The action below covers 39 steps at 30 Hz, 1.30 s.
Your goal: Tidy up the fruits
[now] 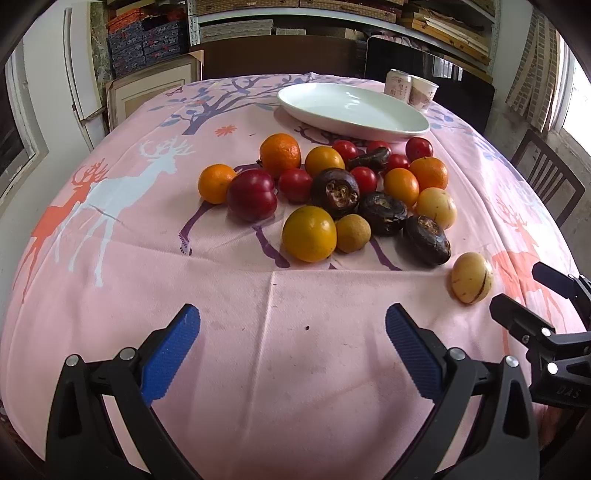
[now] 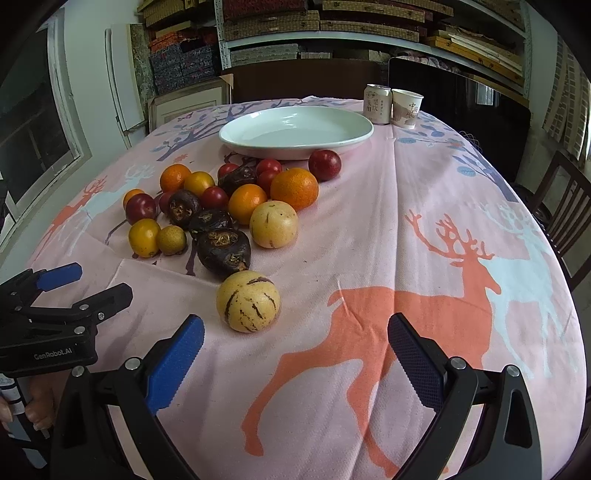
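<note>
A pile of fruit lies on the pink deer tablecloth (image 1: 147, 266): oranges (image 1: 280, 154), yellow-orange fruits (image 1: 309, 233), red plums (image 1: 252, 195), small red tomatoes (image 1: 294, 185), dark water chestnuts (image 1: 334, 187) and pale striped melons (image 1: 471, 277). An empty white plate (image 1: 354, 110) sits behind the pile; it also shows in the right wrist view (image 2: 295, 130). My left gripper (image 1: 292, 339) is open and empty, short of the pile. My right gripper (image 2: 295, 347) is open and empty, just behind the nearest pale melon (image 2: 248, 301).
A drink can (image 2: 377, 103) and a paper cup (image 2: 406, 108) stand at the back right of the table. A wooden chair (image 2: 565, 206) stands at the right edge. Shelves with boxes (image 2: 295, 26) fill the back wall.
</note>
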Motion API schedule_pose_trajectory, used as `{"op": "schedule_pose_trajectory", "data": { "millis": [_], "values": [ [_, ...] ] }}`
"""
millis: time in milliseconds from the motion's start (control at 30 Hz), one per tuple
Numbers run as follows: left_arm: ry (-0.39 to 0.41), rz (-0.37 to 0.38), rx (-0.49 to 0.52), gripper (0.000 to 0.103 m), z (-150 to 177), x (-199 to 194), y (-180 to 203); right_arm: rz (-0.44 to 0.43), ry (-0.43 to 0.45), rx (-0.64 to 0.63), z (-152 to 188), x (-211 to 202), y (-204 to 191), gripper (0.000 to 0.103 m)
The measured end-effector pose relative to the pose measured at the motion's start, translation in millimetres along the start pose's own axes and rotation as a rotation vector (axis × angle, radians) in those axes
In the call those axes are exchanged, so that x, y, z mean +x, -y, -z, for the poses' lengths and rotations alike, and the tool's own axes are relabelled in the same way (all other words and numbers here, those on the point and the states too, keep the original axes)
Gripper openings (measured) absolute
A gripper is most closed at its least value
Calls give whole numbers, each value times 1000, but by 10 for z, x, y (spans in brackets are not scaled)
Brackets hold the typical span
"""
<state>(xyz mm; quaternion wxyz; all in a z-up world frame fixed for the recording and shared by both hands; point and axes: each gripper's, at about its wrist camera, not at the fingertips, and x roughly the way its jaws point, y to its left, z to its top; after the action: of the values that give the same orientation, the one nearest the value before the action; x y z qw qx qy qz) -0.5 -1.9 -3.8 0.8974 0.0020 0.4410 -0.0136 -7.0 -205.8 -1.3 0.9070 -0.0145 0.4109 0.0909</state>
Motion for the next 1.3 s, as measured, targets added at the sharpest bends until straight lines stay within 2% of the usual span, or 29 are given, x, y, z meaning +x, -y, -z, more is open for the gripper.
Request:
{"op": "schedule_pose_trajectory", "data": {
  "millis": [1300],
  "values": [
    [-3,-9,-1,99,28,53,3,-23,22,8,33,0,-24,100]
  ]
}}
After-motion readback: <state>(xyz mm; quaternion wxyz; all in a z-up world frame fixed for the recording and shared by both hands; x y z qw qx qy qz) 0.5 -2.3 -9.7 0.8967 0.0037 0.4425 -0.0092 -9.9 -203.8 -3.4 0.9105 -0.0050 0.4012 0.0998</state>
